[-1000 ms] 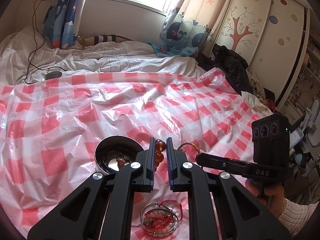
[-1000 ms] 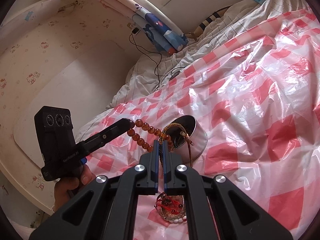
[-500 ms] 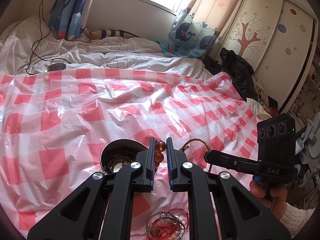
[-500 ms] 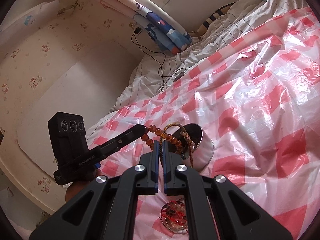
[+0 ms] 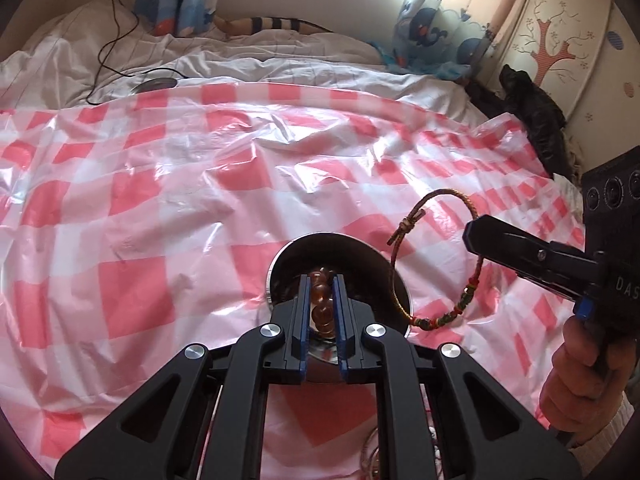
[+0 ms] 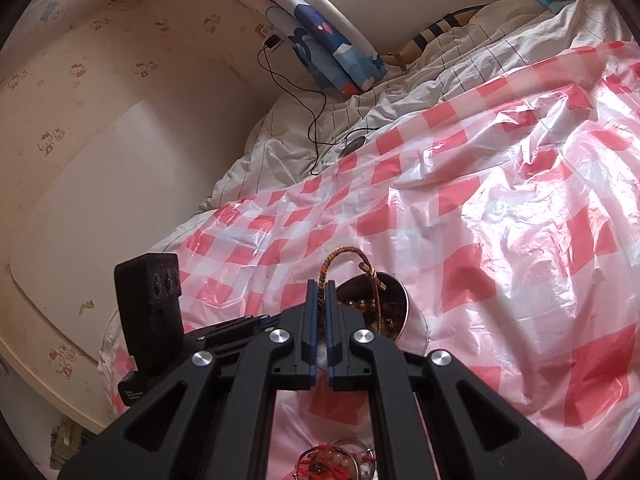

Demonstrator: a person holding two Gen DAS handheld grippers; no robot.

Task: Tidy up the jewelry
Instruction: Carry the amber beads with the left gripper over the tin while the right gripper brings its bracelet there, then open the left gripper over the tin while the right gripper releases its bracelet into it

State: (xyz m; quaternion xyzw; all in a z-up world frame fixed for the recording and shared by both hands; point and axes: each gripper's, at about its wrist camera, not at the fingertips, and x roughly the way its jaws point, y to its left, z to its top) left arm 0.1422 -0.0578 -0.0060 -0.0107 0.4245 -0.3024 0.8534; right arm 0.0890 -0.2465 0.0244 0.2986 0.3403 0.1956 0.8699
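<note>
My left gripper is shut on an amber bead bracelet and holds it right over the round metal tin on the red-checked plastic sheet. My right gripper is shut on a braided cord bracelet, which arches up and hangs down over the tin. In the left wrist view the right gripper holds that cord bracelet as a loop beside the tin's right rim. The tin holds other jewelry.
A glass dish with red cord and pearl jewelry lies near me, below the grippers. The checked sheet covers a bed with a white quilt, a cable and a charger disc behind. Black clothes lie by the wardrobe.
Both grippers have moved forward toward the tin. The amber beads now sit over the tin's opening and the cord bracelet hangs at its rim. The glass dish has slid out below.
</note>
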